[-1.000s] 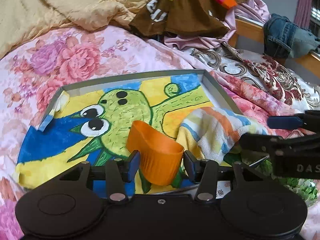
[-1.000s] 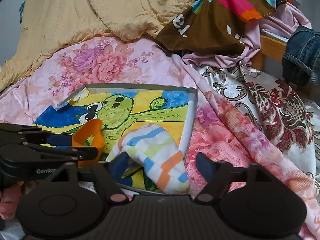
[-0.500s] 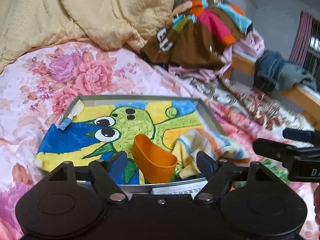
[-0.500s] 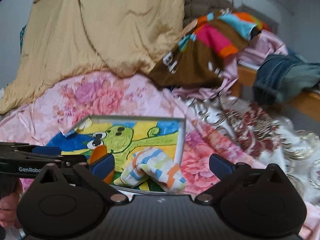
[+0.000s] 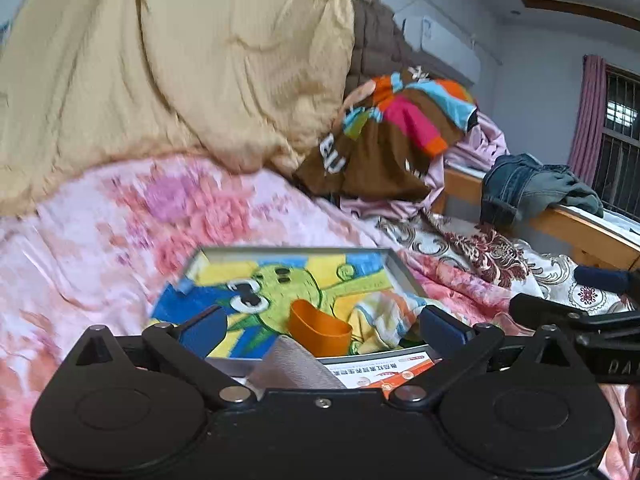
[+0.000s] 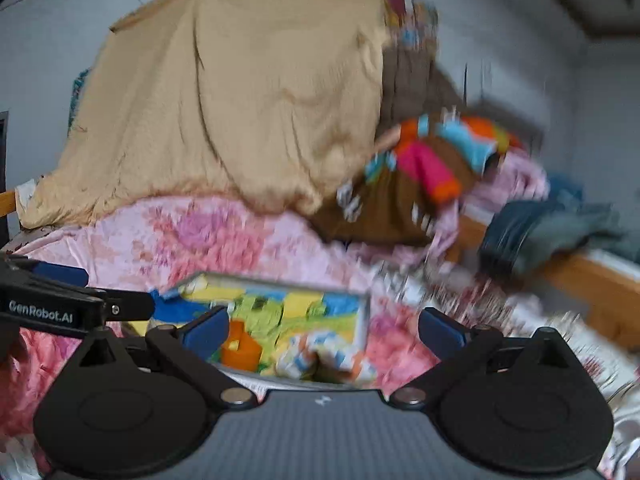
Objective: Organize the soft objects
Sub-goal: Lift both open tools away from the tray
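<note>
1. We find the box, a shallow grey-walled tray lined with a bright cartoon picture, lying on the flowered bedspread just ahead of both grippers.
2. Inside it, toward the 5 o'clock corner of the left wrist view, sit the two soft things: the orange cup-shaped piece and, touching it at 3 o'clock, the striped towel.
3. Our left gripper has nothing in it; its jaws are opening and already stand very wide, the blue pads well to either side of the orange piece and pressing on nothing.
4. Our right gripper is likewise spread wide and empty. Its view is blurred, but the towel clearly lies loose in the box between and beyond its pads.
5. We judge that this placing step is done: both items are in the box and released.
6. The next move, as we read it, calls for another soft item. Candidates lie at 1 to 2 o'clock: the brown multicoloured garment and the denim clothing on the wooden rail.
7. Either would need a reach well past the box and a pinch on a gathered fold, since flat cloth slips.
</note>
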